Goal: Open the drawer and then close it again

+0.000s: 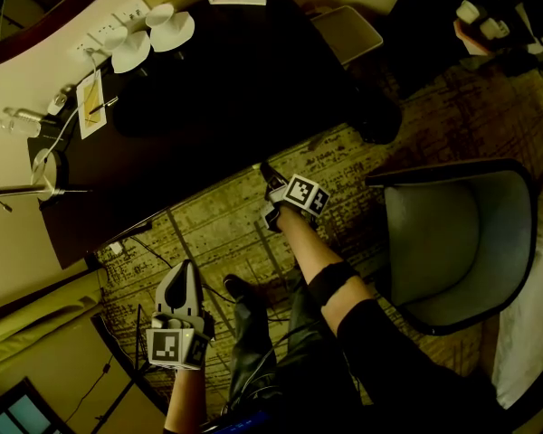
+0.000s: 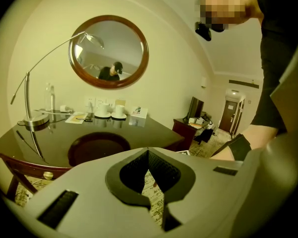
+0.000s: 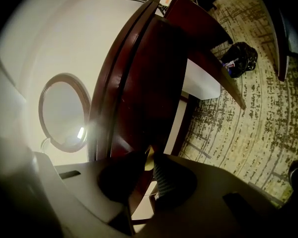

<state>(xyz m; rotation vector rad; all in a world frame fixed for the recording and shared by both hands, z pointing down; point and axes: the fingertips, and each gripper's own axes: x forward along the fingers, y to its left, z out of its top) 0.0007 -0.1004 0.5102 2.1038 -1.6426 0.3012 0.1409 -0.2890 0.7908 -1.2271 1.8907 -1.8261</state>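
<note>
Right gripper (image 1: pixel 270 177) on the drawer knob (image 3: pixel 148 158).
Its jaws pinch it; left gripper (image 1: pixel 183 269), at seven o'clock, jaws pressed together.

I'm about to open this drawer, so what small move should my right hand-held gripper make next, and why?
Probably pull gently straight back toward yourself. The right hand-held gripper looks closed on the brass knob on the front of the desk, and that front looks flush, so nothing is open yet.

Mostly hidden between right gripper (image 3: pixel 149 155) jaws: drawer knob (image 3: pixel 147 162).
</note>
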